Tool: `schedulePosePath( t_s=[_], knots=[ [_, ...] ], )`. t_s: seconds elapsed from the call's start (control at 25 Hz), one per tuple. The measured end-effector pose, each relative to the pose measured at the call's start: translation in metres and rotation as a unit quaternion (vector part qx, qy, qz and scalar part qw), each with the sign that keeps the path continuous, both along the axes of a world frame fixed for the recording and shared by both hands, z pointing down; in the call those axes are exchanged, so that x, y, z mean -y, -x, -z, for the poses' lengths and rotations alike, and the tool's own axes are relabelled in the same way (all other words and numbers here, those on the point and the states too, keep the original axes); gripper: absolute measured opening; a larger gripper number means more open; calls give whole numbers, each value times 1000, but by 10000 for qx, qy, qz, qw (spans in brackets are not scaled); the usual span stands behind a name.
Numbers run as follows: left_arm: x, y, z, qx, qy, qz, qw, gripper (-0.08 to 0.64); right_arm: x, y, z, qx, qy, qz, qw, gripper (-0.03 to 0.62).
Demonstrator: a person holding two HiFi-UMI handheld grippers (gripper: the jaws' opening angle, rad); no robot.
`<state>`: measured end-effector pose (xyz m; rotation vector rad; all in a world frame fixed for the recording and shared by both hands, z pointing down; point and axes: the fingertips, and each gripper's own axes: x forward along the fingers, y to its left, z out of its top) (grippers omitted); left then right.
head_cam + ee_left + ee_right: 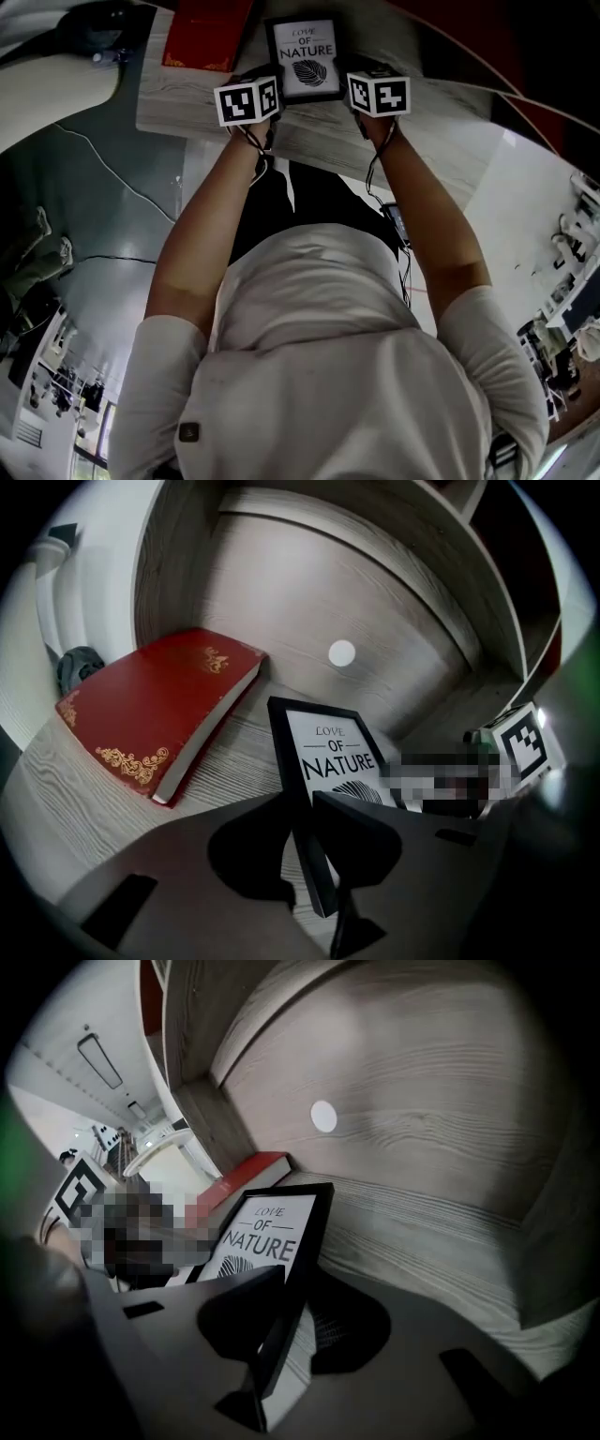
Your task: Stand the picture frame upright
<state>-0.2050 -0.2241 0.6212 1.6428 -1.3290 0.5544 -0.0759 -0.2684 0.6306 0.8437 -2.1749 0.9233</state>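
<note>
Black picture frame point(305, 56) over the middle of the wooden shelf point(187, 103), between the front edge and the back panel point(309, 583). White print inside the border, reading LOVE OF NATURE above a leaf drawing. Tilted, neither flat nor fully upright: top edge toward the back panel, face turned up to the person. Hard to tell whether the bottom edge touches the shelf.

Left gripper point(270, 86) clenched on the frame's left side edge, low down. One jaw in front of the print, the other behind the frame, pads tight on the black border. Right gripper point(356, 84) clenched the same way on the right side edge, also low down. Marker cubes point(248, 101) facing up, just beside the frame's lower corners in the head view. Forearms point(202, 225) stretched out behind both grippers, white short sleeves further back.

Red book point(206, 33) with gold ornaments flat on the shelf toward the back left corner. Left of the frame, near it but apart. Cover up, page edges facing the frame. Small white round dot point(342, 652) on the back panel, above and behind the frame's top edge. Shelf and back panel alike in pale grey wood grain.
</note>
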Motion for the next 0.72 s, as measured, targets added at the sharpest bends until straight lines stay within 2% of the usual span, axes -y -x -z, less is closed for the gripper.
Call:
schedulePosePath(
  t_s=[0.36, 0.44, 0.6, 0.72],
  knots=[
    [-26, -8, 40, 10, -228, -602, 9979, 86, -40, -12, 39, 69, -161, -603, 9980, 91],
    [4, 9, 19, -43, -285, -780, 9965, 86, -15, 4, 20, 25, -236, -769, 9968, 91],
    [107, 56, -60, -262, -455, -1314, 9899, 86, 74, 50, -51, -179, -421, -1275, 9908, 91],
    [118, 65, -63, -228, -592, -1593, 9852, 87, 78, 59, -54, -182, -534, -1521, 9867, 91]
  ],
)
